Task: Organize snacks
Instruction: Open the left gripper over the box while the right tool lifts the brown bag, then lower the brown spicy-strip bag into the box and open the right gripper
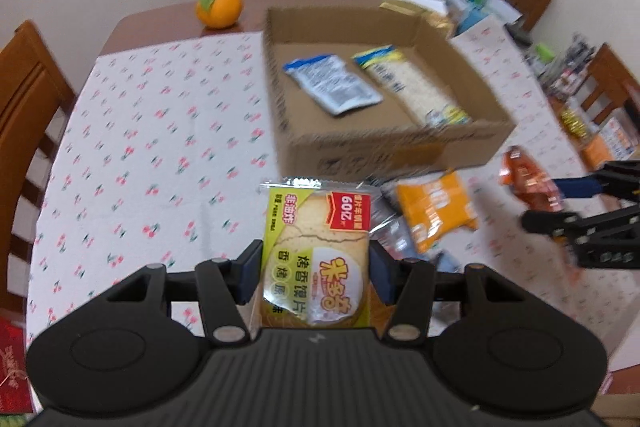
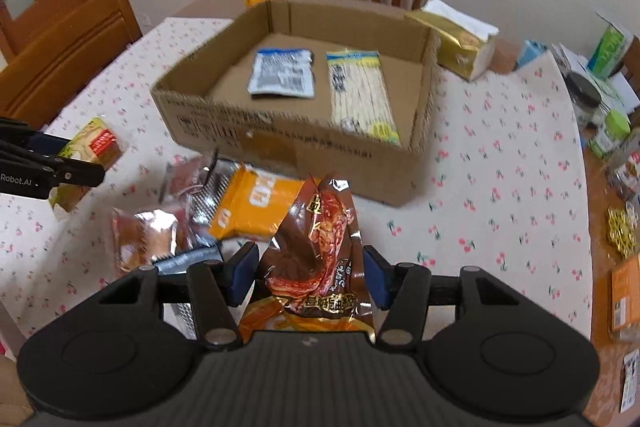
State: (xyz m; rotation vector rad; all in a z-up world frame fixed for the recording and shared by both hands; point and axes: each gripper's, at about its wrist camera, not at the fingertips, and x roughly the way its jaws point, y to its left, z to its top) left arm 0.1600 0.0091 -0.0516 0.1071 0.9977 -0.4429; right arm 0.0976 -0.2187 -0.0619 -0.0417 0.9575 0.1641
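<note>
Left wrist view shows our left gripper [image 1: 316,275] clamping a green packet [image 1: 316,251] above the bench [image 1: 160,131], while our right gripper [image 2: 306,277] pinches a brown packet [image 2: 316,251], both raised toward the box [image 2: 280,143].

The green-and-yellow cracker packet [image 1: 316,259] has its lower end hidden behind the tool; small print on the brown cardboard box [image 2: 280,143] is blurred

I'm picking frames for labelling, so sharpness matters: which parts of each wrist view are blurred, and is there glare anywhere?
Left wrist view: the cardboard box and orange packet are smeared; the green cracker packet in the left tongs is crisp. Right wrist view: the box front is softly blurred, the brown packet in the right tongs shows foil glare; edges bend.
</note>
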